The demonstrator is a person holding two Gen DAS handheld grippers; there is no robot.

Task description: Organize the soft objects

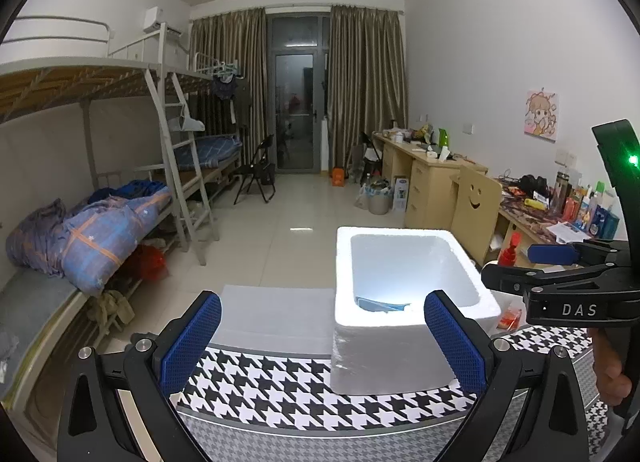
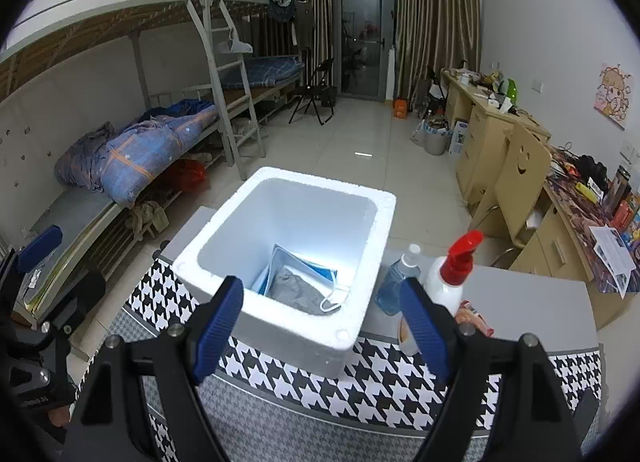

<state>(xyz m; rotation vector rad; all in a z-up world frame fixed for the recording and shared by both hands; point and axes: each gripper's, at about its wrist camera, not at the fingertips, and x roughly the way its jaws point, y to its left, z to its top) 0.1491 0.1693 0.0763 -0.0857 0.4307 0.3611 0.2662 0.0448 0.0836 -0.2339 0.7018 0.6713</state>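
Houndstooth cloth [image 2: 384,378] in black and white is covering the counter [image 2: 520,302], whose bare grey top is showing at the right. A white foam box [image 2: 352,338] is standing open on the cloth. Inside it, a grey cloth [image 2: 296,290] is lying on the bottom, and a blue face mask [image 2: 320,270] is resting partly under and behind it, an ear loop curling at the near edge. A flat white lid [image 1: 276,318] is lying just beside the box, on its left.

The right gripper [image 2: 322,326] is being held above the near edge of the box, its blue-padded jaws spread wide with nothing between them. The left gripper [image 1: 322,342] is being held level with the near side of the box, its jaws likewise spread wide and empty.

To the right of the box, a spray bottle [image 2: 450,282] with a red trigger and a clear bottle [image 2: 396,282] of blue liquid are standing close together, and a small orange packet [image 2: 476,322] is lying near them.

Beyond the counter, pale floor tiles [image 2: 360,133] are running toward a glass door [image 1: 294,109] framed by brown curtains [image 1: 366,81]. Bunk beds [image 1: 120,73] with a ladder are lining the left wall, a rolled blue quilt [image 1: 104,238] lying on a lower bunk. A long wooden desk [image 1: 430,177] with clutter is lining the right wall, a chair [image 1: 478,201] with a smiling face cut into its back pushed up to it. A black folding chair [image 1: 258,169] is standing near the door.
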